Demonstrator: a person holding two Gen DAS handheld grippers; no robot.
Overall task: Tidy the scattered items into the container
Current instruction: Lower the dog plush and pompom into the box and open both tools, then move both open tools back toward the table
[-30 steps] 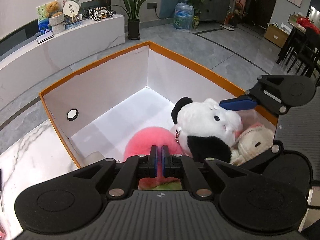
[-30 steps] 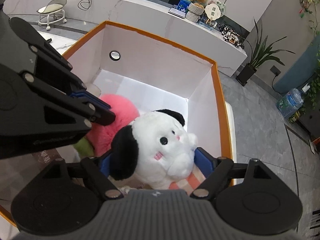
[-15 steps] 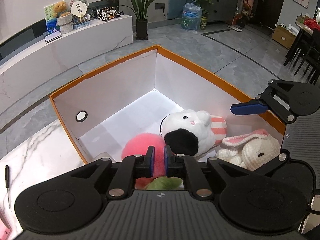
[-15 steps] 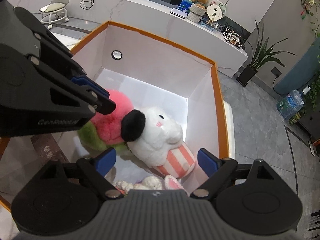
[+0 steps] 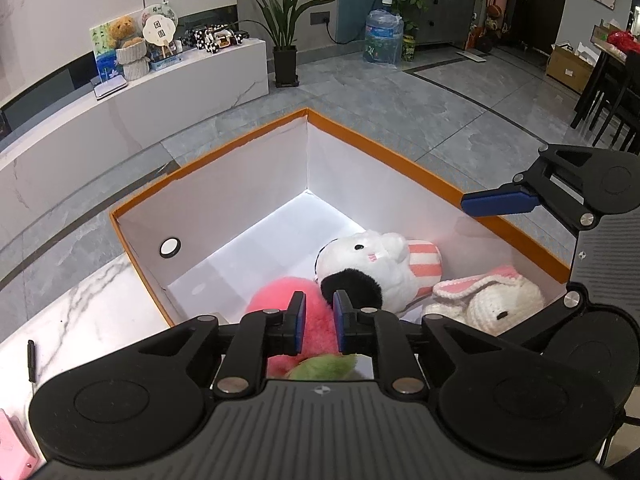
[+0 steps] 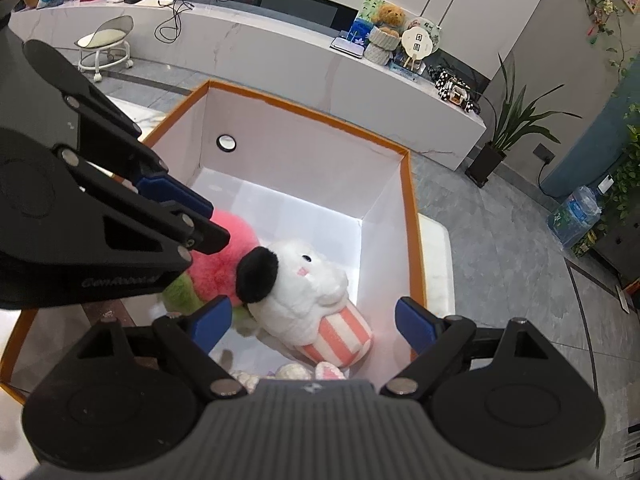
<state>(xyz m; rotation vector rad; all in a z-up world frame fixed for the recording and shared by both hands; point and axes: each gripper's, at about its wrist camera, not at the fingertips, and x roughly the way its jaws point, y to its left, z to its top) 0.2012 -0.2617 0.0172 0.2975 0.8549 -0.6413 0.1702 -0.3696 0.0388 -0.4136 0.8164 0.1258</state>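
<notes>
- Left wrist view: your left gripper hangs over the near wall of the orange-rimmed box; its jaws are opening, a narrow gap between the blue pads, and they pinch nothing.
- Seen through that gap, the pink plush lies on the box floor below the pads; whether the pads touch its fur you cannot tell from here. It is round and fluffy, with a green tuft at the end nearest you.
- Just right of the pink plush, touching it, lies the white dog plush. It is toppled on its side: black ear toward your left gripper, pink-and-white striped bottom toward the box's right wall, long axis running across the box.
- Right again, in the near right corner of the box, sits a white knitted rabbit with pink-lined ears folded over it.
- Over the box's right rim hovers your right gripper, one blue pad showing.
- Right wrist view: your right gripper is released, its jaws spread wide above the dog plush, clear of it on both sides.
- The box is stiff card, white inside, with a round hole in its far-left wall.
</notes>
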